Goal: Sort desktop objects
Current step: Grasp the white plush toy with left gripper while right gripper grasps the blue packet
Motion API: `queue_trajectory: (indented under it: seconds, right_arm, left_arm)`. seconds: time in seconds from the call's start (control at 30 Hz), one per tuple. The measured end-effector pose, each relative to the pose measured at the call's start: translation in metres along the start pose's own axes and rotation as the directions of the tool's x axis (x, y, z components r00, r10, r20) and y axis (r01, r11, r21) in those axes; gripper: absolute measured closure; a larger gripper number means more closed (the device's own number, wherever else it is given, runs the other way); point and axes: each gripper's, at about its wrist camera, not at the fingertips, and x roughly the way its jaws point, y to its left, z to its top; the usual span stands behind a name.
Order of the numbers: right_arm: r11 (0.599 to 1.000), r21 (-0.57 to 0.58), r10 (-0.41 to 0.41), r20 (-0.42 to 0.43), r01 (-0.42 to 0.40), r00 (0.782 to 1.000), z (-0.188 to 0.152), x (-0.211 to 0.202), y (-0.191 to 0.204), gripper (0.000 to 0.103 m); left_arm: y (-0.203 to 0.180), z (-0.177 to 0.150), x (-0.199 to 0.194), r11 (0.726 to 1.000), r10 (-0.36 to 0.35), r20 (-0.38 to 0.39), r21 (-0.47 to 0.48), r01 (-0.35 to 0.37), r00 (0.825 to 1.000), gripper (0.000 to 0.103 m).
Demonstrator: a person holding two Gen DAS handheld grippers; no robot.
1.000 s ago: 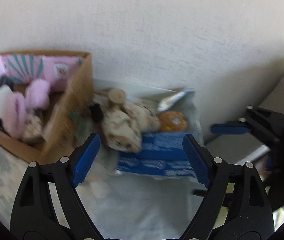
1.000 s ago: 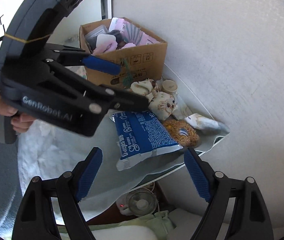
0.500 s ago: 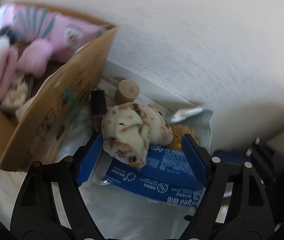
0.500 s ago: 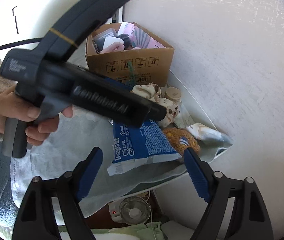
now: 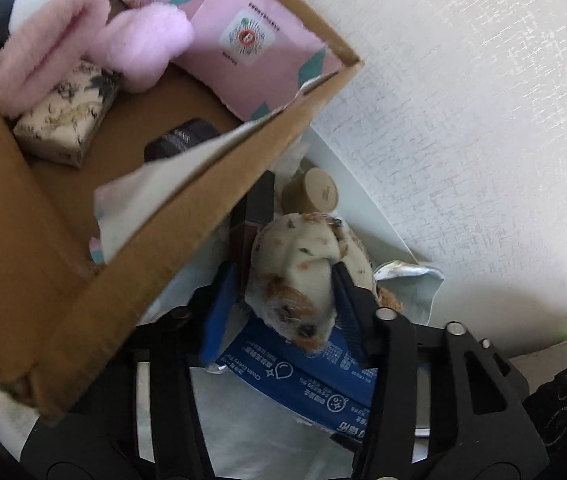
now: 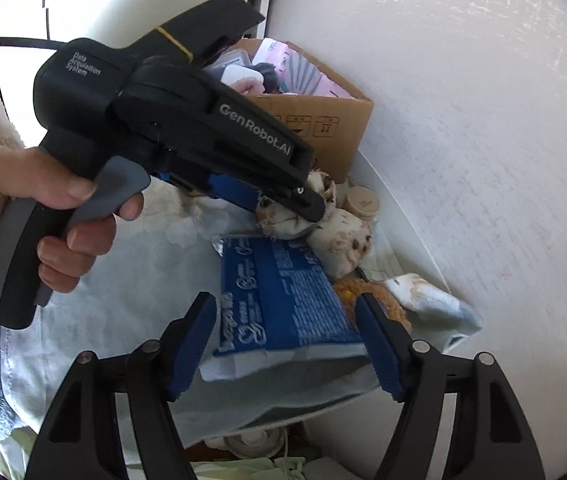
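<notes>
A cream plush toy with brown patches (image 5: 295, 276) lies on a blue snack pack (image 5: 303, 380) beside a cardboard box (image 5: 163, 216). My left gripper (image 5: 283, 304) is closing on that plush, and its blue pads touch both sides. From the right wrist the left gripper (image 6: 307, 208) shows pinching the plush toy (image 6: 283, 220), held by a hand (image 6: 43, 208). My right gripper (image 6: 285, 348) is closing too. The near end of the blue pack (image 6: 283, 296) lies between its pads, which do not press on it.
The box (image 6: 323, 120) holds pink fluffy items, a pink packet and a patterned block. A second plush (image 6: 343, 244), a round wooden-lidded jar (image 6: 361, 202), an orange toy (image 6: 367, 296) and a silvery pouch (image 6: 431, 300) crowd the wall corner. Pale cloth (image 6: 123, 280) covers the table.
The left gripper rolled, dropped toward the plush and narrowed its jaws around it. The right gripper's jaws narrowed and it came closer to the blue pack.
</notes>
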Motion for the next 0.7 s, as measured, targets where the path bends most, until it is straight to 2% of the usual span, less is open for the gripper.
queue_trajectory:
  seconds: [0.03,0.07,0.2,0.37,0.47,0.7]
  right_arm:
    - [1.0,0.002,0.009,-0.005,-0.009,1.0,0.001,0.001,0.001,0.045]
    - [1.0,0.001,0.011,-0.015,-0.011,1.0,0.002,0.001,0.001,0.047]
    - [1.0,-0.002,0.009,-0.046,-0.009,0.999,0.005,0.003,0.001,0.048]
    - [0.998,-0.057,-0.04,-0.089,0.035,0.995,0.009,0.012,0.01,0.044]
    - [0.998,-0.052,-0.036,-0.114,0.031,0.993,0.011,0.017,0.008,0.044]
    - [0.997,-0.051,-0.069,-0.136,0.063,0.988,0.015,0.013,0.014,0.049]
  left_arm:
    - [-0.001,0.0,-0.001,1.0,0.002,0.003,0.007,-0.002,1.0,0.067]
    - [-0.004,0.0,-0.001,1.0,0.002,0.005,0.021,-0.002,1.0,0.073]
    - [-0.01,-0.001,0.001,0.998,0.02,-0.004,0.066,-0.019,1.0,0.073]
    - [-0.019,-0.003,0.008,0.992,0.039,-0.019,0.123,-0.037,0.999,0.073]
    - [-0.026,-0.005,0.013,0.984,0.052,-0.024,0.174,-0.047,0.998,0.073]
    - [-0.034,-0.008,0.009,0.974,0.045,-0.069,0.226,-0.028,0.997,0.077]
